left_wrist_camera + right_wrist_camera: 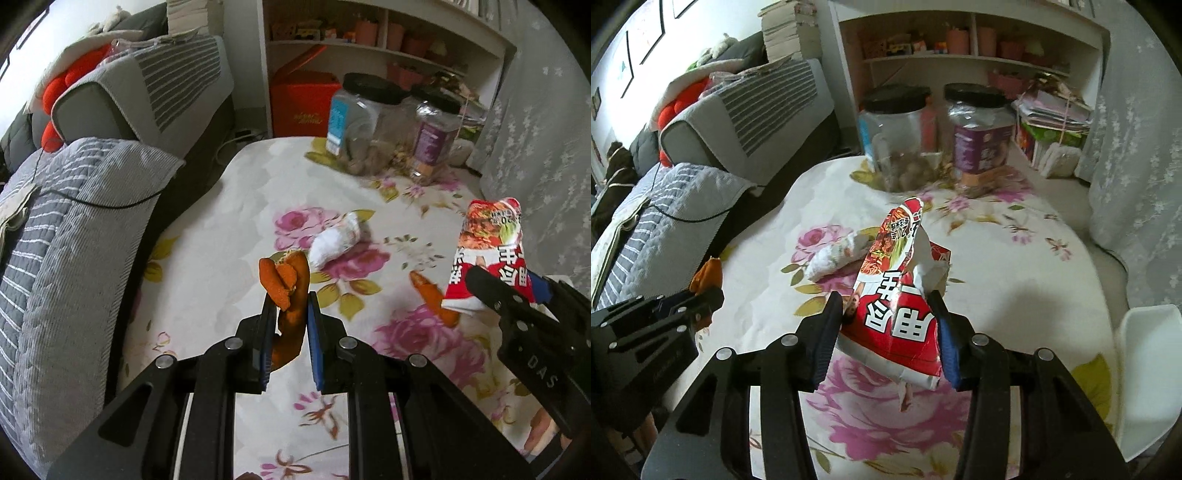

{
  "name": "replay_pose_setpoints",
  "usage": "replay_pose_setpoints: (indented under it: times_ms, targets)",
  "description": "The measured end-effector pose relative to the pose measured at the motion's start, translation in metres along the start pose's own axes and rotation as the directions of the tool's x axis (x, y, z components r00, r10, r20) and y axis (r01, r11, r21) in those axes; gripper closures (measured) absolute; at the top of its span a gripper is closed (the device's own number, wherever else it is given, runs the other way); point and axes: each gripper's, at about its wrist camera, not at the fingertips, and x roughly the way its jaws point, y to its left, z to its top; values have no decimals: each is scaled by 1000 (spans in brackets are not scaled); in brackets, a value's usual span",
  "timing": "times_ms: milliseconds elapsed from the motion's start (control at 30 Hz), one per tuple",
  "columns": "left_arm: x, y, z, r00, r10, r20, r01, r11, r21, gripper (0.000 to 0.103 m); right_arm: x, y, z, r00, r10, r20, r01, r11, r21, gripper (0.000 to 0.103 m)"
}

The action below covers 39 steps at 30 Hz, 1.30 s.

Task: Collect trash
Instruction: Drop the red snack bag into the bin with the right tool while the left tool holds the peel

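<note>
Peel fills your left wrist view: your left claw (290,306) is clamped on a curled strip of orange peel (291,291), lifted clear of the bench (207,236) with its floral cloth. Ahead of it a crumpled white wrapper (336,242) lies on the cloth, and a second piece of orange peel (434,297) lies to the right, partly behind your right claw (506,291). That claw comes in from the right edge holding a red snack packet (487,254) upright; large white Chinese characters run across the packet, and "DAS" can be read on the claw's body. At the far end of the bench stand two clear jars with black lids, one with a blue label (354,122) and one with a purple label (432,136); their print is too small to read. A grey striped sofa (74,229) runs along the left, and a red box (303,103) sits under the white shelves.

In your right wrist view, your right claw (886,317) is pressed onto the red snack packet (897,317) from both sides, the torn top pointing away from you. The white wrapper (834,258) lies just beyond on the cloth. Your left claw (705,299) shows at the left edge with the peel (707,275) sticking up past its tip. Only this view shows a white container (1148,365) at the bench's right edge and the tied stack of papers (1052,110) by the curtain; the loose second peel is hidden here.
</note>
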Motion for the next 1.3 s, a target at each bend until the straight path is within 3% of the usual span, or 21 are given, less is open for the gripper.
replay_pose_setpoints:
  times_ms: [800,1300]
  targets:
    - [-17,-101,1,993,-102,64,95,991,98,86,-66,-91,-21,991,-105,78,98,991,88,57]
    - [-20,-165,-11,985,-162,56,148,969,200,86,-109,-175,-38,964,-244,108,217,952,218,57]
